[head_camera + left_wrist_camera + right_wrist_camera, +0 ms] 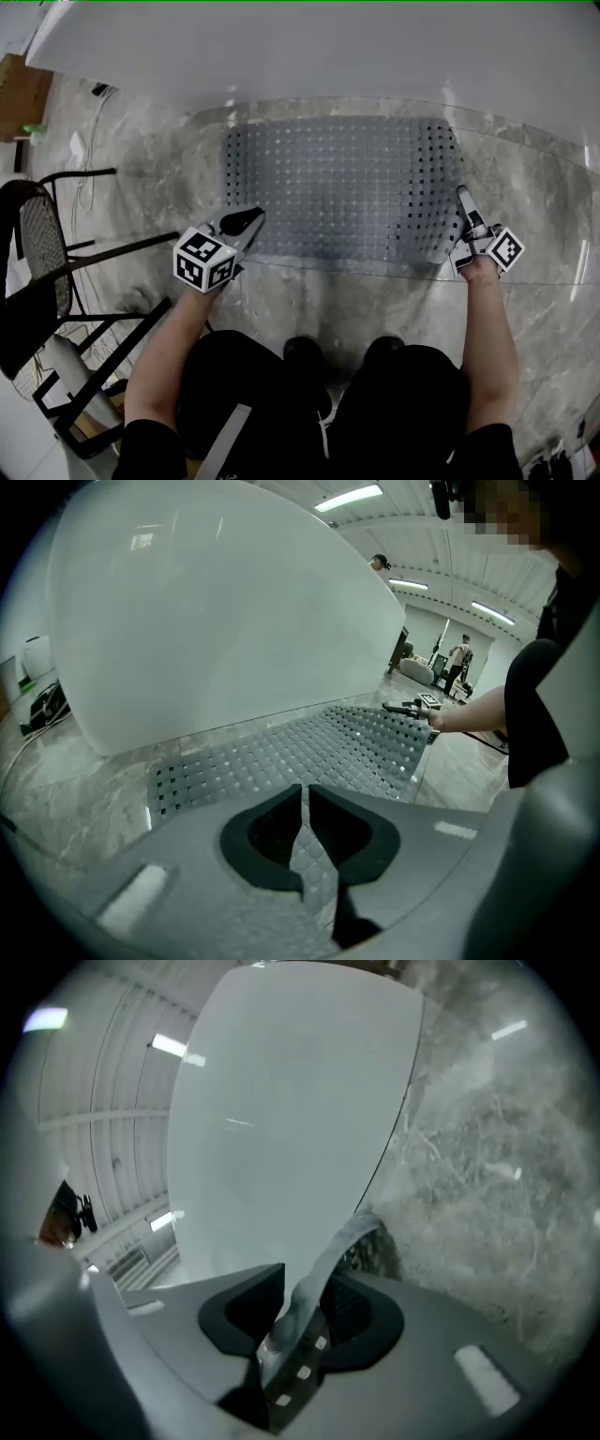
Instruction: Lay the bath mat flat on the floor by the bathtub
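Grey mat [337, 187] lies beside the tub [328, 56]; left gripper [251, 219] clamps its edge away from the tub, right gripper [462, 195] pinches its curled end.

There are no words, numbers or brand names to read in any view. The cube [204, 259] on the left gripper [251, 218] and the cube [504, 248] on the right gripper [462, 195] have only black and white square patterns, not letters. The bath mat [337, 187] has rows of little holes and no writing.
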Tool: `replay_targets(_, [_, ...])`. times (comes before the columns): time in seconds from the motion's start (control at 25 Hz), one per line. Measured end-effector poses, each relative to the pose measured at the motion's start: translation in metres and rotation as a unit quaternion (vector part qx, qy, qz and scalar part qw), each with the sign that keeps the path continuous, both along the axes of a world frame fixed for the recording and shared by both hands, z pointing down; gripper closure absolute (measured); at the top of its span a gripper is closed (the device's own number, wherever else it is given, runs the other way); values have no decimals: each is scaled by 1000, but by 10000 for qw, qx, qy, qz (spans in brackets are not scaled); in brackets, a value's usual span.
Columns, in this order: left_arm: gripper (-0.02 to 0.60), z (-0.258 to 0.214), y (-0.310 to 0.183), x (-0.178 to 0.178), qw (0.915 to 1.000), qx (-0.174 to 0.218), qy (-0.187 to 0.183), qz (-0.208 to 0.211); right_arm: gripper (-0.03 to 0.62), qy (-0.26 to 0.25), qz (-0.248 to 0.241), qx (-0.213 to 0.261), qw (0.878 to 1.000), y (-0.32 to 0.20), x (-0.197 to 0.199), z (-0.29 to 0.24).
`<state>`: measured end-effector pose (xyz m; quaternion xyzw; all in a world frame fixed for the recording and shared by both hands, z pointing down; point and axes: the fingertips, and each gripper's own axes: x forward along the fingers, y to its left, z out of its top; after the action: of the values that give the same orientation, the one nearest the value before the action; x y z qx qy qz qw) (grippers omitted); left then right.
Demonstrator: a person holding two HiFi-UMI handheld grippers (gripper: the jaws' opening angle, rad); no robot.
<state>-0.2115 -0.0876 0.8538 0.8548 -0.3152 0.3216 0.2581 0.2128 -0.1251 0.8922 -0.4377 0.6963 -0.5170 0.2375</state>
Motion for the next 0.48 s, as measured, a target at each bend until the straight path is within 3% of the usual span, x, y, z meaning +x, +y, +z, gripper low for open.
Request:
replay_targets(0.08, [549, 1, 1, -2, 10000, -8, 18, -38, 485, 828, -227, 35, 9963, -1, -7, -6])
replay_targets(0.2, [549, 4, 1, -1, 10000, -15, 60, -64, 506, 2062, -961, 295, 9733, 9, -38, -23])
replay_targets(0.36, [549, 7, -1, 4, 9999, -32, 126, -51, 553, 2621, -1996, 711, 9415, 31, -90, -29])
replay_targets(0.48, [549, 9, 0, 7, 9999, -41, 132, -25, 554, 3078, -2101, 420, 9270, 34, -88, -6])
